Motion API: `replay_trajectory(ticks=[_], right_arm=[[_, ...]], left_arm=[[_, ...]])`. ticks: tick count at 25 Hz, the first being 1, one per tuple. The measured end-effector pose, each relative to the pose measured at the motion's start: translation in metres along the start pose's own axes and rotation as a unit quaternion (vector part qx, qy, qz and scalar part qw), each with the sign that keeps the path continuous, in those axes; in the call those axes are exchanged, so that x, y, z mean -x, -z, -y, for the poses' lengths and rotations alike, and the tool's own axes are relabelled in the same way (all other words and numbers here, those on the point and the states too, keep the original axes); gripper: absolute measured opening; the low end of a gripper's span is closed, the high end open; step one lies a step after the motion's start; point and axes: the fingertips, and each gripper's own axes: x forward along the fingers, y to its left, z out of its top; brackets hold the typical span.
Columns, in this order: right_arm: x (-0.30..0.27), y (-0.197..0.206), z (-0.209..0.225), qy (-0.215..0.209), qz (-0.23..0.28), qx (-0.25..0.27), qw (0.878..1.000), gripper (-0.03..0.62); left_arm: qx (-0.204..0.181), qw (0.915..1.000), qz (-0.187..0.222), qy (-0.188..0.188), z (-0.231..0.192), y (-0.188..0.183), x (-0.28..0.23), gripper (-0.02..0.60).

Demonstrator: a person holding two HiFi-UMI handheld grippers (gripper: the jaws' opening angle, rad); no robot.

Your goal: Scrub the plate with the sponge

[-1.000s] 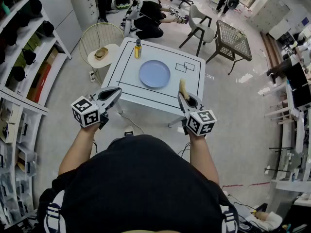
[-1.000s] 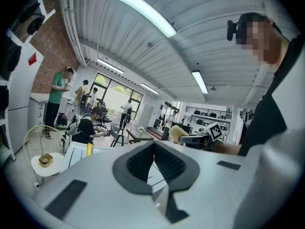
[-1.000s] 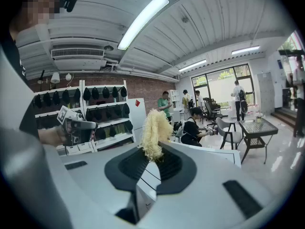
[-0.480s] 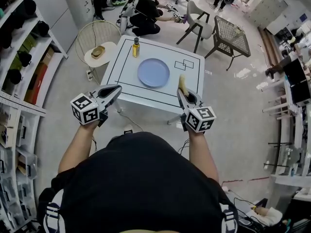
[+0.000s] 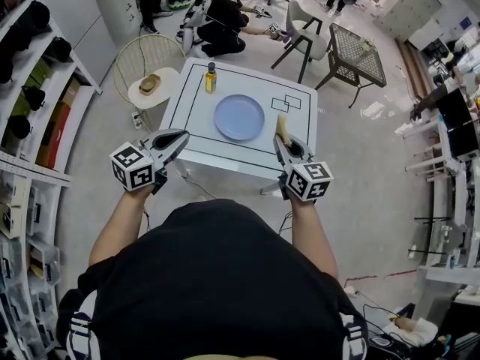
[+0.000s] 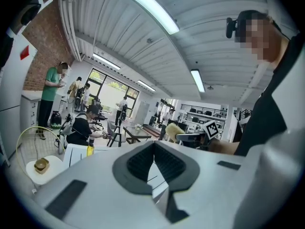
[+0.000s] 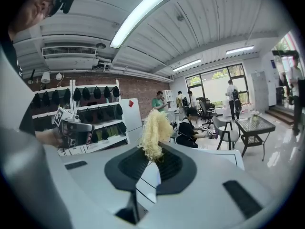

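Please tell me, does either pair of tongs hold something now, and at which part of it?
The right tongs are shut on the sponge at one end; the rest sticks out. The left tongs are shut and empty.

Held left gripper (image 5: pixel 178 136) at 9 o'clock, jaws together, empty; right gripper (image 5: pixel 280 144) at 3 o'clock, clamped on sponge (image 5: pixel 283 129).

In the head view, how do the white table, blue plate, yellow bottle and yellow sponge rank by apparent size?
1. White square table.
2. Round pale-blue plate.
3. Yellow fibrous sponge and small yellow bottle look alike; the sponge is nearer, so unranked.
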Motion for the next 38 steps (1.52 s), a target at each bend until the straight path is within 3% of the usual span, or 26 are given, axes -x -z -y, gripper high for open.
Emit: replay_trajectory(ticks=[16, 24, 38], right_arm=[[-0.073, -0.01, 0.017, 0.015, -0.005, -0.01, 1.0, 0.035], [-0.094, -0.017, 0.014, 0.018, -0.003, -0.017, 1.0, 0.035], [-0.108, -0.011, 0.027, 0.003, -0.022, -0.015, 1.0, 0.035]], left_arm=[[-0.003, 0.9994, -0.019, 0.03, -0.079, -0.016, -0.036, 0.009], [-0.02, 0.9985, -0.022, 0.046, -0.087, -0.035, -0.034, 0.009], [-0.002, 0.9994, -0.022, 0.028, -0.094, -0.024, -0.042, 0.009]])
